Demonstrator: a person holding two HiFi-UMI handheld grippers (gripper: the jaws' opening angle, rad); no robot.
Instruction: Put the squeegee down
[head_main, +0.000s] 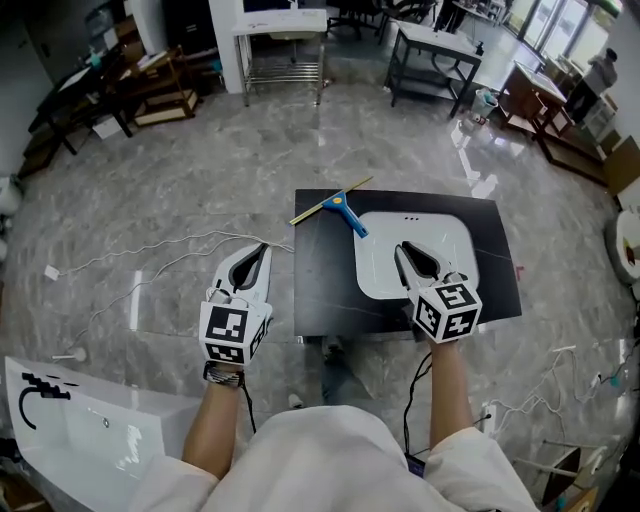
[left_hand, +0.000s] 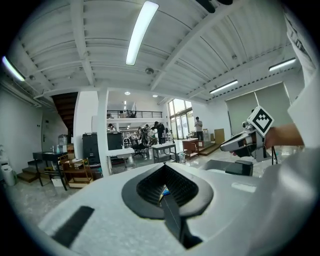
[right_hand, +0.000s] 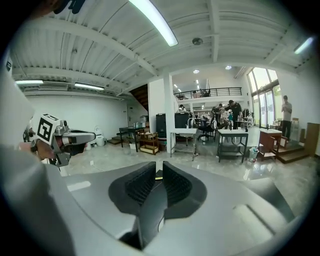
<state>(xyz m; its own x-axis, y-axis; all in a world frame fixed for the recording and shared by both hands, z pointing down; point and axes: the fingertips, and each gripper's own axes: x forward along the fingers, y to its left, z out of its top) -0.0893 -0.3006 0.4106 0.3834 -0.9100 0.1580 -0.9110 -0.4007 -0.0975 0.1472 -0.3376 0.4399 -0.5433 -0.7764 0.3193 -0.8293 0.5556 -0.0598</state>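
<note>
The squeegee (head_main: 335, 208), a yellowish blade on a blue handle, lies on the far left corner of the black table (head_main: 320, 290), apart from both grippers. My left gripper (head_main: 263, 249) hangs over the floor just left of the table; its jaws (left_hand: 162, 190) are together with nothing in them. My right gripper (head_main: 402, 250) hovers above the white basin (head_main: 445, 232) set in the table. Its pads (right_hand: 158, 175) stand a narrow slit apart and hold nothing. Each gripper shows in the other's view: the right gripper (left_hand: 247, 140), the left gripper (right_hand: 65, 137).
A white tub (head_main: 80, 430) lies on the marble floor at the lower left. White cables (head_main: 150, 255) trail across the floor left of the table. A white table (head_main: 285, 40) and a dark table (head_main: 430, 55) stand at the back; wooden furniture lines both sides.
</note>
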